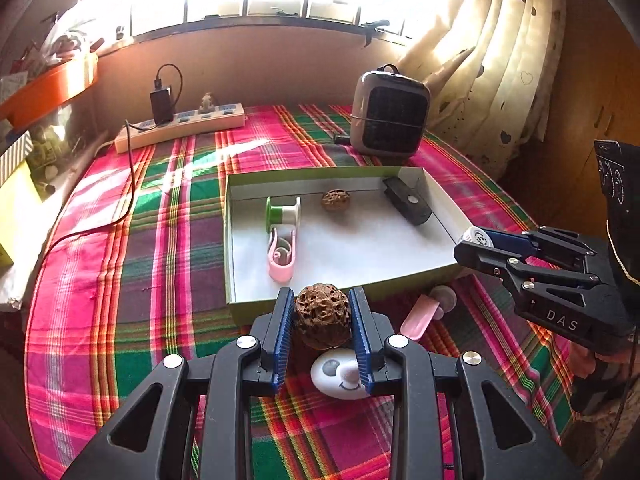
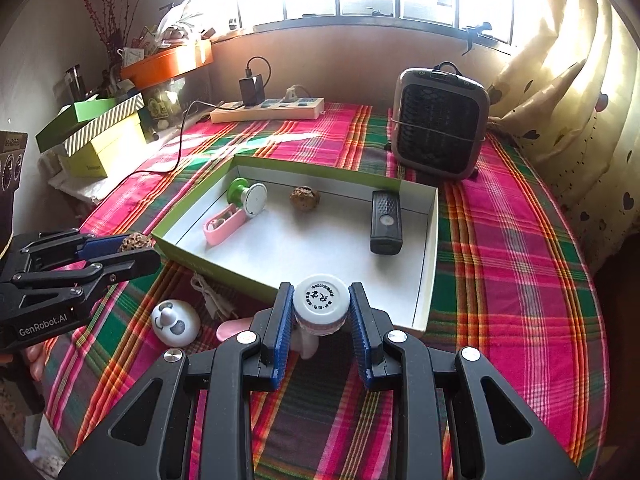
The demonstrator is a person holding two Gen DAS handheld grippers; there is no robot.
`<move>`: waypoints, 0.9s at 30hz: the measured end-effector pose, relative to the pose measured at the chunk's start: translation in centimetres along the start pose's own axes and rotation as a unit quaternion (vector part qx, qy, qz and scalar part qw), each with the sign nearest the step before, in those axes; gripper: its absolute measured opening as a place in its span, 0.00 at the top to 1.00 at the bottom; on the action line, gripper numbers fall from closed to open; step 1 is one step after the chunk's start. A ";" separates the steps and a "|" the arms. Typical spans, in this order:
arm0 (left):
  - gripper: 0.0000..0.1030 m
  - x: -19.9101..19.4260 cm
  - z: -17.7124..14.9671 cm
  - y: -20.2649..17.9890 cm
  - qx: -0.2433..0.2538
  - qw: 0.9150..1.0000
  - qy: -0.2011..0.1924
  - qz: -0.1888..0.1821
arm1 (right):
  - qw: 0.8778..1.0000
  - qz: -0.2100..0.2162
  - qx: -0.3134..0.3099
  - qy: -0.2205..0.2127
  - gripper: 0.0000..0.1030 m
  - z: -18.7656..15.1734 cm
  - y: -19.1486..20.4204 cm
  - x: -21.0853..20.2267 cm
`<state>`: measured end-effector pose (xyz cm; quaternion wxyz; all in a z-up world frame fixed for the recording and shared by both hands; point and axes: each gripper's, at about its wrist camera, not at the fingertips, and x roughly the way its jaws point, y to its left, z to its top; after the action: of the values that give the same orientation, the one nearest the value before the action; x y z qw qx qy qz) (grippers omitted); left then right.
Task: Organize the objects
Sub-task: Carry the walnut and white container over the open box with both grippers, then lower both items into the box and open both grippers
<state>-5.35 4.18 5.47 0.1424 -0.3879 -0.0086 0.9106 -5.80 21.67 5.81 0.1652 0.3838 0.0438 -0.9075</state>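
Here my left claw (image 1: 322, 322) pinches a walnut (image 1: 322, 321) between its blue pads, just short of the box's (image 1: 236, 240) near wall. My right claw (image 2: 319, 312) is clamped on a white bottle (image 2: 320, 305) over the box's near edge. Inside the box lie a second walnut (image 1: 335, 199), a green spool (image 1: 282, 211), a pink clip (image 1: 281, 256) and a black remote (image 1: 408, 201). On the plaid cloth (image 1: 132, 280) beneath me sit a white smiley egg (image 1: 336, 378) and a pink scoop (image 1: 420, 316). A heater (image 1: 390, 114) stands behind the box.
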 end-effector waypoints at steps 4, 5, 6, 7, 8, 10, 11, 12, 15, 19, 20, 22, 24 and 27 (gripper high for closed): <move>0.75 1.1 1.0 -0.3 0.003 1.000 0.005 -0.007 | 1.000 0.001 -0.002 0.001 0.73 1.2 -0.6 0.9; 0.75 1.4 1.3 -0.3 0.003 1.000 0.006 -0.007 | 1.000 0.002 -0.002 0.003 0.73 1.5 -0.7 1.3; 0.75 1.7 1.5 -0.3 0.003 1.000 0.006 -0.009 | 1.000 0.001 -0.003 0.004 0.73 1.9 -0.9 1.7; 0.75 1.9 1.7 -0.4 0.004 1.000 0.006 -0.010 | 1.000 0.000 -0.004 0.005 0.73 2.1 -1.0 2.0; 0.75 2.2 2.0 -0.4 0.005 1.000 0.007 -0.010 | 1.000 0.001 -0.005 0.006 0.73 2.4 -1.1 2.3; 0.75 2.8 2.5 -0.4 0.007 1.000 0.010 -0.012 | 1.000 0.003 -0.007 0.008 0.72 3.0 -1.4 3.0; 0.75 3.1 2.7 -0.4 0.007 1.000 0.011 -0.012 | 1.000 0.004 -0.007 0.009 0.72 3.2 -1.5 3.3; 0.75 3.3 2.8 -0.4 0.008 1.000 0.011 -0.012 | 1.000 0.007 -0.007 0.010 0.72 3.5 -1.7 3.7; 0.75 4.3 3.4 -0.3 0.006 1.000 0.015 -0.013 | 1.000 0.007 -0.009 0.015 0.72 4.4 -2.0 4.9; 0.75 5.6 3.8 -0.3 0.005 1.000 0.023 -0.017 | 1.000 0.012 -0.009 0.022 0.72 5.4 -2.4 6.4; 0.75 5.9 3.9 -0.4 0.008 1.000 0.024 -0.016 | 1.000 0.013 -0.010 0.025 0.72 5.6 -2.4 6.8; 0.75 6.5 4.2 -0.4 0.009 0.999 0.028 -0.016 | 0.999 0.015 -0.012 0.029 0.72 5.9 -2.5 7.5; 0.75 7.0 4.4 -0.4 0.010 0.999 0.030 -0.016 | 0.999 0.020 -0.010 0.035 0.72 6.3 -2.7 8.3; 0.75 7.6 4.7 -0.5 0.014 0.999 0.035 -0.016 | 0.999 0.026 -0.006 0.042 0.72 6.7 -3.0 9.3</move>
<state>-13.59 7.10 3.43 0.1625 -0.4177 0.0028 0.8939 -17.43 20.61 3.78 0.1890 0.4215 0.0465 -0.8857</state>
